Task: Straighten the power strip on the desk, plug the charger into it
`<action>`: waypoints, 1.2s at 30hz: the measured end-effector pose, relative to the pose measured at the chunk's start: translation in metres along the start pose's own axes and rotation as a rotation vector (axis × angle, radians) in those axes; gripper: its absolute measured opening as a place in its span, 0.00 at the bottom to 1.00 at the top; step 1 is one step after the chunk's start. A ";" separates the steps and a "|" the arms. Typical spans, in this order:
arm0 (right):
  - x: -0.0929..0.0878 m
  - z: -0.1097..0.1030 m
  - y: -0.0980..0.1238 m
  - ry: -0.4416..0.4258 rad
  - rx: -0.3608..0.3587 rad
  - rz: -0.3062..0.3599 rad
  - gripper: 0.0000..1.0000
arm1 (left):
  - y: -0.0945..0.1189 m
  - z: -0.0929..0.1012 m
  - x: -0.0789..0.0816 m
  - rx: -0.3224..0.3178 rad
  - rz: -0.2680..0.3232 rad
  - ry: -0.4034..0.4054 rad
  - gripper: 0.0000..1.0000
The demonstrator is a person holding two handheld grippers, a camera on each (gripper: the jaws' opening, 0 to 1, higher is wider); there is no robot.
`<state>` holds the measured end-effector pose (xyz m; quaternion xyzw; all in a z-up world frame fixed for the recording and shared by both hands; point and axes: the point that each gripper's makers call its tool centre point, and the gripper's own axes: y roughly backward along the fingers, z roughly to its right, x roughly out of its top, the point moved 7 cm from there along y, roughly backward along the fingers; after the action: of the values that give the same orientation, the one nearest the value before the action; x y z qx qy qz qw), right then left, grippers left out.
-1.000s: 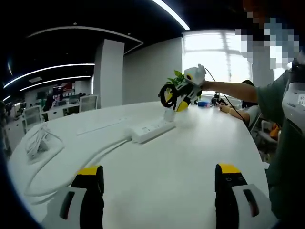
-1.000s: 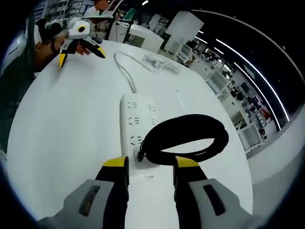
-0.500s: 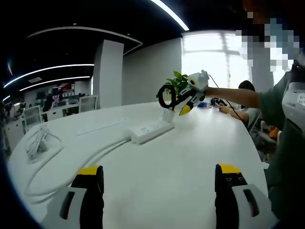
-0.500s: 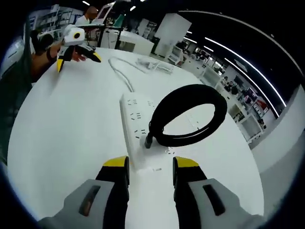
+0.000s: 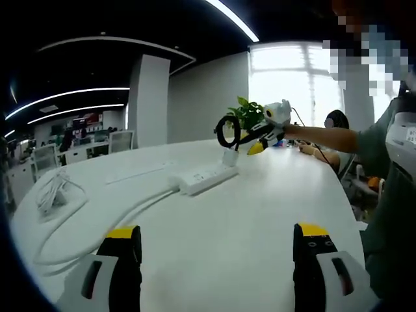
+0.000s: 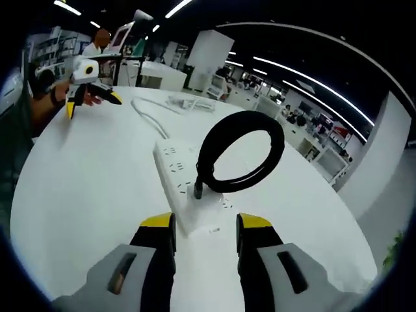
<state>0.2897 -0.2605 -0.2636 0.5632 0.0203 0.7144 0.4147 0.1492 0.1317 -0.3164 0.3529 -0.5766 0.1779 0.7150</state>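
The white power strip (image 5: 208, 177) lies at an angle on the round white desk (image 5: 214, 221), and its white cord (image 5: 130, 211) trails off to the left. My right gripper (image 6: 206, 222) is shut on the charger, a white block (image 6: 201, 224) between its jaws. The charger's black coiled cable (image 6: 240, 153) stands up above the strip (image 6: 179, 172), with the plug end (image 6: 198, 190) hanging down. In the left gripper view this gripper (image 5: 246, 140) holds the coil (image 5: 226, 130) in the air past the strip's far end. My left gripper (image 5: 218, 233) is open and empty near the desk edge, and in the right gripper view it (image 6: 91, 104) hovers at the far left.
A loose bundle of white cable (image 5: 52, 192) lies at the desk's left side. A potted plant (image 5: 242, 107) stands behind the strip. The person's arm (image 5: 325, 136) and body (image 5: 390, 195) are on the right. Another person sits at the far edge (image 5: 335, 120).
My right gripper has lifted the charger, so the black coil now stands higher above the power strip. The left gripper and the strip have stayed put.
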 end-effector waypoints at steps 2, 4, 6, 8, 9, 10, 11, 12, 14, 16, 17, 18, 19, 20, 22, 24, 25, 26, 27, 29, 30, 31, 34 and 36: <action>-0.002 -0.003 0.002 -0.037 -0.014 0.014 0.34 | 0.001 0.000 0.000 -0.002 0.002 0.001 0.99; -0.007 -0.008 0.003 -0.055 -0.020 0.025 0.34 | 0.002 -0.001 0.000 0.000 0.004 -0.001 0.99; -0.011 -0.014 0.003 -0.067 -0.033 0.023 0.35 | 0.003 -0.003 0.000 0.004 0.010 0.005 0.99; -0.013 -0.022 0.004 -0.081 -0.030 0.029 0.35 | 0.003 -0.003 0.000 0.008 0.010 0.005 0.99; -0.013 -0.025 0.004 -0.084 -0.031 0.029 0.35 | 0.004 -0.003 0.000 0.008 0.011 0.007 0.99; -0.013 -0.027 0.005 -0.086 -0.033 0.031 0.35 | 0.004 -0.003 0.000 0.008 0.012 0.007 0.99; -0.014 -0.029 0.005 -0.092 -0.032 0.032 0.35 | 0.004 -0.003 0.000 0.008 0.012 0.007 0.99; -0.014 -0.030 0.005 -0.098 -0.032 0.033 0.36 | 0.005 -0.002 0.000 0.007 0.012 0.007 0.99; -0.015 -0.032 0.006 -0.118 -0.035 0.040 0.37 | 0.005 -0.002 0.000 0.006 0.012 0.006 0.99; -0.016 -0.033 0.007 -0.123 -0.039 0.044 0.39 | 0.006 -0.003 0.000 0.008 0.014 0.008 0.99; -0.017 -0.034 0.007 -0.123 -0.040 0.045 0.40 | 0.006 -0.003 0.000 0.009 0.014 0.008 0.99; -0.017 -0.034 0.008 -0.128 -0.041 0.049 0.41 | 0.006 -0.003 0.000 0.009 0.016 0.008 0.99; -0.018 -0.035 0.009 -0.132 -0.041 0.054 0.43 | 0.006 -0.003 0.001 0.009 0.017 0.008 0.99; -0.018 -0.036 0.010 -0.134 -0.042 0.058 0.44 | 0.006 -0.002 0.001 0.008 0.017 0.007 0.99; -0.018 -0.039 0.011 -0.133 -0.043 0.060 0.45 | 0.006 -0.003 0.001 0.007 0.014 0.004 0.99; -0.017 -0.040 0.013 -0.142 -0.049 0.064 0.45 | 0.005 -0.003 0.001 0.004 0.008 0.003 0.99; -0.017 -0.042 0.014 -0.154 -0.049 0.075 0.45 | 0.004 -0.004 0.001 0.002 0.004 0.000 0.99; -0.016 -0.043 0.015 -0.161 -0.043 0.078 0.46 | 0.003 -0.004 0.002 0.002 0.000 -0.002 0.99; -0.016 -0.045 0.015 -0.170 -0.043 0.081 0.47 | 0.002 -0.004 0.002 0.001 -0.002 -0.003 0.99; -0.017 -0.048 0.016 -0.170 -0.043 0.083 0.49 | 0.001 -0.005 0.003 -0.001 0.002 -0.001 0.99; -0.017 -0.050 0.017 -0.173 -0.042 0.080 0.49 | 0.001 -0.005 0.004 -0.002 0.004 0.002 0.99; -0.016 -0.053 0.018 -0.172 -0.042 0.082 0.50 | -0.001 -0.005 0.006 -0.005 0.001 -0.002 0.99; -0.014 -0.057 0.021 -0.168 -0.041 0.087 0.53 | -0.004 -0.003 0.007 -0.017 -0.019 -0.017 0.99; -0.011 -0.060 0.023 -0.177 -0.037 0.096 0.56 | -0.006 -0.002 0.008 -0.026 -0.022 -0.022 0.99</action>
<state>0.2270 -0.2562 -0.2829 0.6166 -0.0564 0.6813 0.3905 0.1563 0.1277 -0.3103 0.3521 -0.5828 0.1587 0.7150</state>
